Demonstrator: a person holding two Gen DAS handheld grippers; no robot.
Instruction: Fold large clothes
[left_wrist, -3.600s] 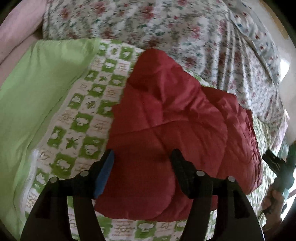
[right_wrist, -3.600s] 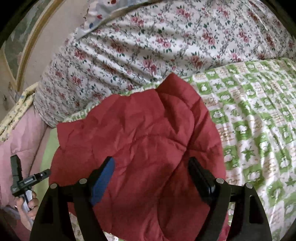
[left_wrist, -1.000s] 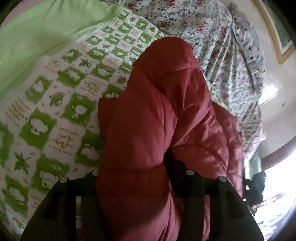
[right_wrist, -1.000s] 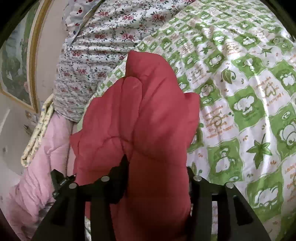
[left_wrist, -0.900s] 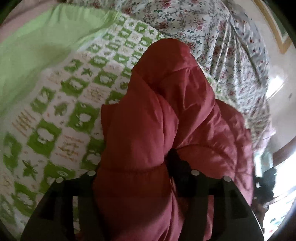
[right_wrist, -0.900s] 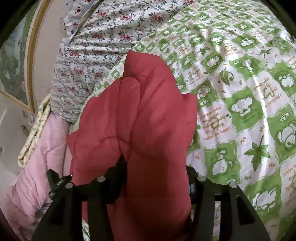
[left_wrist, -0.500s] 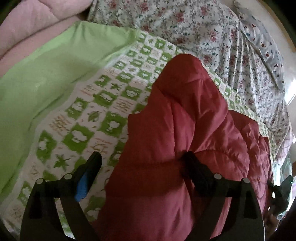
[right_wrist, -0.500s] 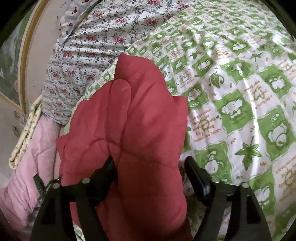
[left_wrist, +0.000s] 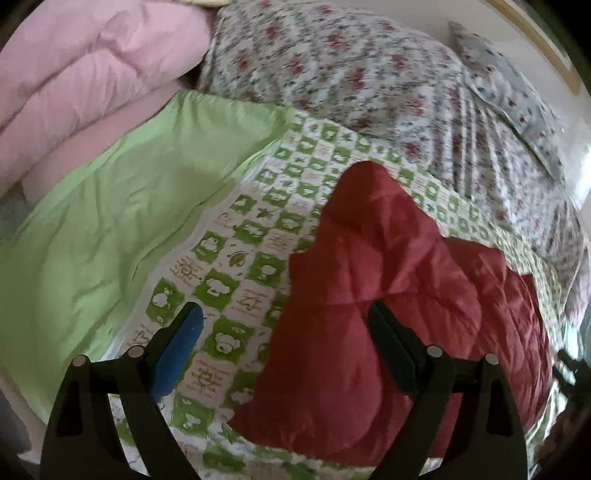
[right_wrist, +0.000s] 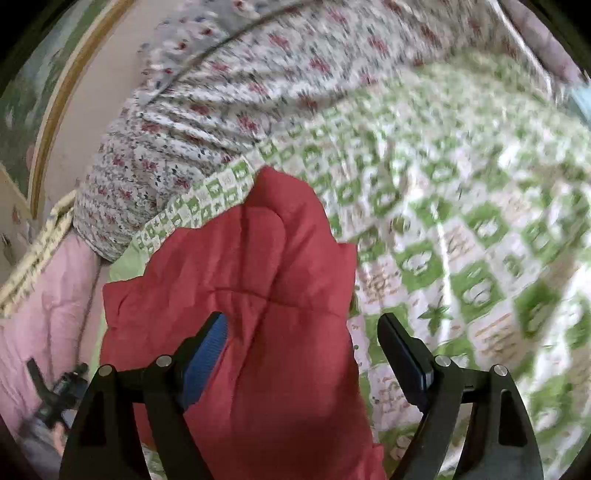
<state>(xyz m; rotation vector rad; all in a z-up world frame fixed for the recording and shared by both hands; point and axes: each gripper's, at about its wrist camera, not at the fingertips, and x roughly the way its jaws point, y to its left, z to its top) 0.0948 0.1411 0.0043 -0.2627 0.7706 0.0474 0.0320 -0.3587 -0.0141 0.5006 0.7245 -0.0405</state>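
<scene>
Green-checked bedspread (left_wrist: 258, 236), one folded red quilted garment (left_wrist: 388, 295), left gripper (left_wrist: 284, 325) and right gripper (right_wrist: 301, 334) fingers spread, gripping nothing

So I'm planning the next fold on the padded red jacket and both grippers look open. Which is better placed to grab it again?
Right, probably. The right gripper is open directly over the padded red jacket, fabric between its fingers. The left gripper mostly straddles the green-and-white patterned bedsheet, off the jacket's edge.
</scene>
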